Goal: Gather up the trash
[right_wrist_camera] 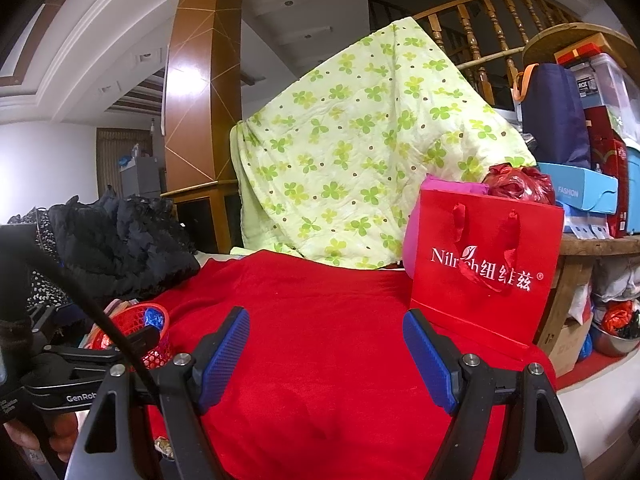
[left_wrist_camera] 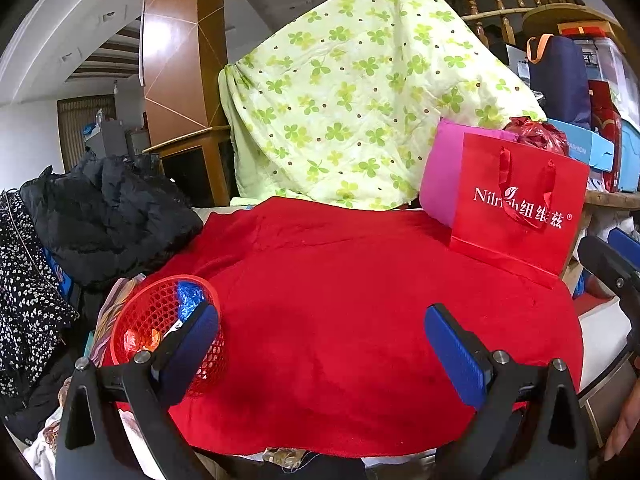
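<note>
A red mesh basket (left_wrist_camera: 144, 316) sits at the left edge of a red cloth (left_wrist_camera: 340, 300); it holds a blue wrapper (left_wrist_camera: 188, 294) and an orange-red wrapper (left_wrist_camera: 138, 340). The basket also shows low left in the right wrist view (right_wrist_camera: 138, 320). My left gripper (left_wrist_camera: 320, 344) is open and empty above the cloth, its left finger in front of the basket. My right gripper (right_wrist_camera: 326, 352) is open and empty over the cloth, to the right of the left one. No loose trash shows on the cloth.
A red paper gift bag (left_wrist_camera: 516, 216) stands at the cloth's far right with a pink box (left_wrist_camera: 444, 168) behind it. A green clover quilt (left_wrist_camera: 360, 92) hangs behind. Black clothes (left_wrist_camera: 108, 216) pile at left. Boxes and bags (right_wrist_camera: 580, 160) stack at right.
</note>
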A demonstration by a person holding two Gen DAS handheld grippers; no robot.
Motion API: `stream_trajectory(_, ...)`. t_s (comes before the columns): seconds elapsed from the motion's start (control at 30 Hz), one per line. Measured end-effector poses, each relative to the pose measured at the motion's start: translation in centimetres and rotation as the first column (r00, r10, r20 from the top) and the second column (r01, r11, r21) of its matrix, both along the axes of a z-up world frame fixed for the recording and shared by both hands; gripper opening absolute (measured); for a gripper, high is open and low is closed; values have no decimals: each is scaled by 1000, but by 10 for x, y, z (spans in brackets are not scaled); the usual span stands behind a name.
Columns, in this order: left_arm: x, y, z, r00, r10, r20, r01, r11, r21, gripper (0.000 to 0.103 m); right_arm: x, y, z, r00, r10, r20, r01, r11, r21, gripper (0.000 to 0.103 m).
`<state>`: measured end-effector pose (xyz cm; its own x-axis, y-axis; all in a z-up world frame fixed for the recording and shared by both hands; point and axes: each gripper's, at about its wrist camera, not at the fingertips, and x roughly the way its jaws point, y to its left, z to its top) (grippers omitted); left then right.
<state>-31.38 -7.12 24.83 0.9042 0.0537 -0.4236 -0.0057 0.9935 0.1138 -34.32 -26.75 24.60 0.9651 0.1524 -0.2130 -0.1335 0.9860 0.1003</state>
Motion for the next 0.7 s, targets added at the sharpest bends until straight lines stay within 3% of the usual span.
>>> stream_trajectory(0.7,-1,18,-2,1000,12,-2,-12,999,-38,102,2,18,4,1000,25,-11,-26,999,-43,82)
